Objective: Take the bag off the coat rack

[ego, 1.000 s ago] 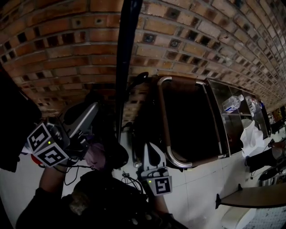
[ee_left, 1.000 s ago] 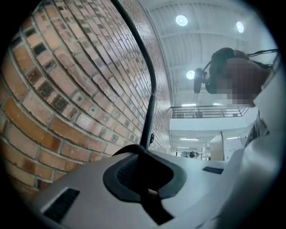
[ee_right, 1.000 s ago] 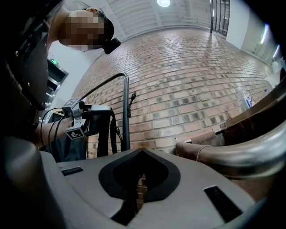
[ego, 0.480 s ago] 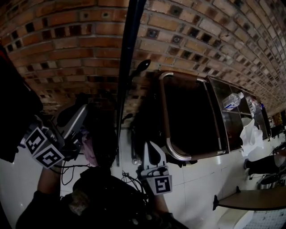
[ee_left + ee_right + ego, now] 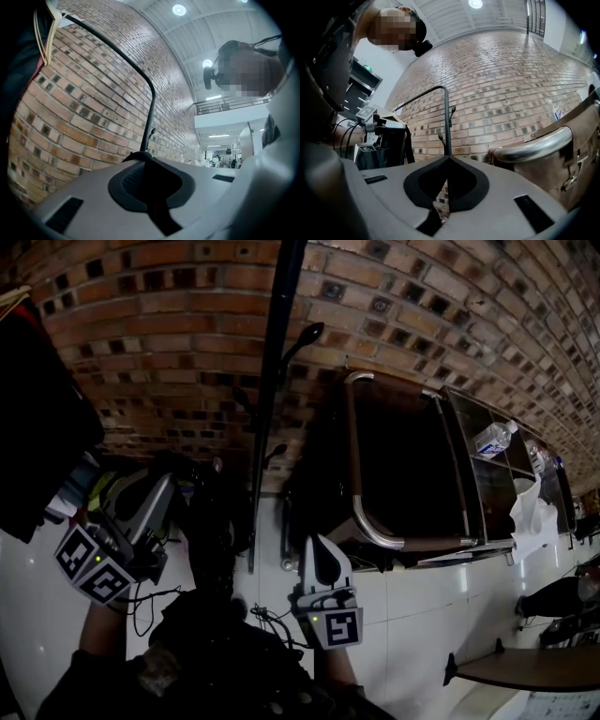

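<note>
Left tongs and right tongs clenched, empty. Right gripper view shows bag hanging from coat rack; left gripper view, only its edge.

Two hand-held grippers, one coat rack, one bag, one chair

Rough brick wall, matt blk metal rack

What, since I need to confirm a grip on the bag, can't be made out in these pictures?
- Head view: anything past the shut left gripper is lost in shadow.
- Left gripper view: the black hanging fabric with tan cords is cut off by the frame edge.
- Right gripper view: the dark strapped shape beside that gripper is too small to identify.
</note>
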